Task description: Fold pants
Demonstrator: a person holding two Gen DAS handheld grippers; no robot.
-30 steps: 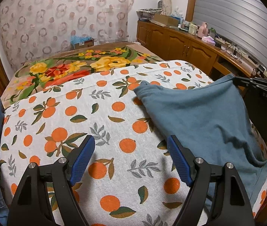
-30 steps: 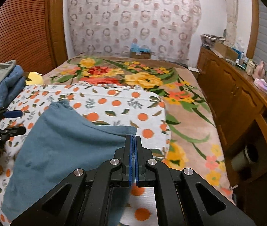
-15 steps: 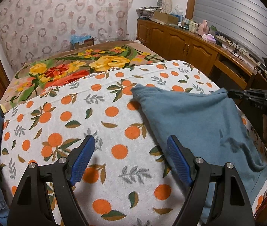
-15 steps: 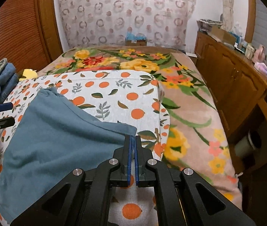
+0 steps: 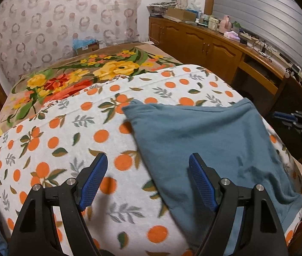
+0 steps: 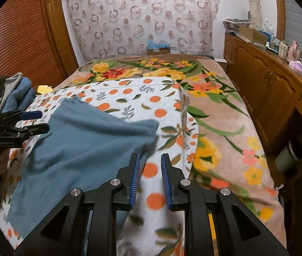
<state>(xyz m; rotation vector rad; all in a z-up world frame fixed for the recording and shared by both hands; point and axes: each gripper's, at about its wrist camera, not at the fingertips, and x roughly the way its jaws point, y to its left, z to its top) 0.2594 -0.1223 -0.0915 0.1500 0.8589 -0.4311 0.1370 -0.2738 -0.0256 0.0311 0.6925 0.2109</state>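
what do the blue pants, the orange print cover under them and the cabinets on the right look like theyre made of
Blue-grey folded pants: soft matte knit, likely cotton jersey or fleece; it drapes limply with faint fuzz and soft creases.
White orange-print cover: looks like plush or terry cloth; the surface is nubby and dull.
Brown wooden cabinets: varnished wood or wood veneer; visible sheen and raised arched door panels.

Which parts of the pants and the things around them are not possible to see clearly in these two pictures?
- Left wrist view: the near end of the blue pants is covered by a finger of the left gripper and cut by the picture edge.
- Right wrist view: the pants corner near the right gripper is blurred.
- Right wrist view: the pile of clothes is partly behind the left gripper.
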